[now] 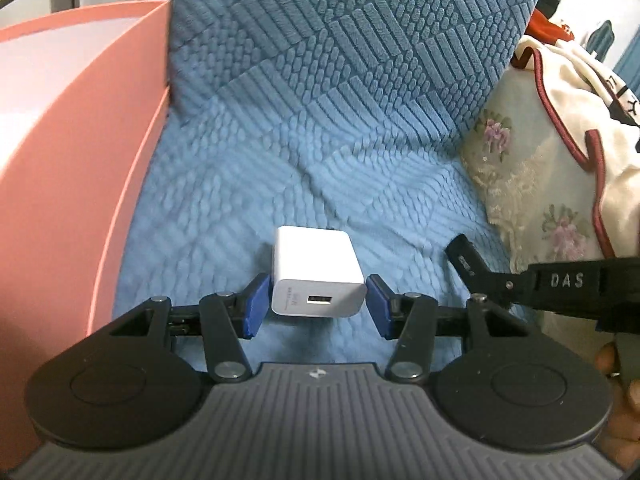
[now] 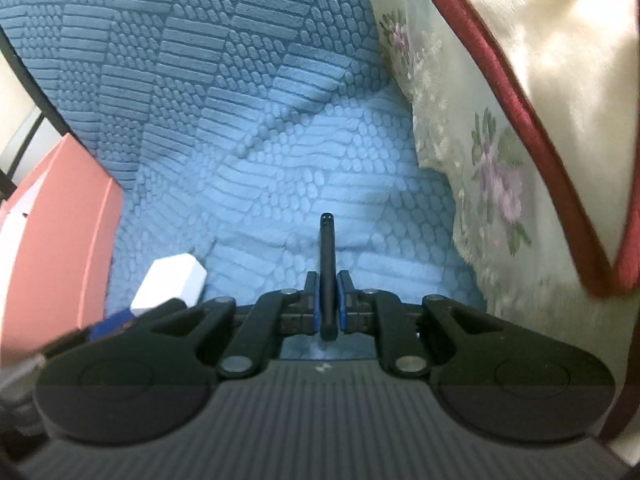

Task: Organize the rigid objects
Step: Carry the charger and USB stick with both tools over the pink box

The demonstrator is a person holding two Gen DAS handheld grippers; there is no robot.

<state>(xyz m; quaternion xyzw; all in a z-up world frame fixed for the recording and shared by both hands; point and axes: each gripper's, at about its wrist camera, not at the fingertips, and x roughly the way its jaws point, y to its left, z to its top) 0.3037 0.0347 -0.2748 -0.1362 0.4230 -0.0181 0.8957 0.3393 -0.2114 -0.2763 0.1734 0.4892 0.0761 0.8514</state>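
A white USB charger (image 1: 316, 276) sits between the blue pads (image 1: 256, 304) of my left gripper (image 1: 318, 306), which is shut on its sides, USB port facing the camera, above the blue quilted cover (image 1: 320, 140). The right wrist view shows the same charger (image 2: 172, 284) at lower left. My right gripper (image 2: 328, 304) is shut on a thin black bar (image 2: 327, 264) that sticks out forward past the fingertips. In the left wrist view that gripper (image 1: 486, 280) reaches in from the right, the black bar (image 1: 460, 252) pointing up and left.
A pink box (image 1: 80, 160) stands against the left side of the blue seat; the right wrist view shows the box (image 2: 60, 232) too. A cream floral cushion (image 2: 480, 160) with red-piped fabric (image 2: 500, 60) over it fills the right side. The blue backrest (image 1: 360, 40) rises behind.
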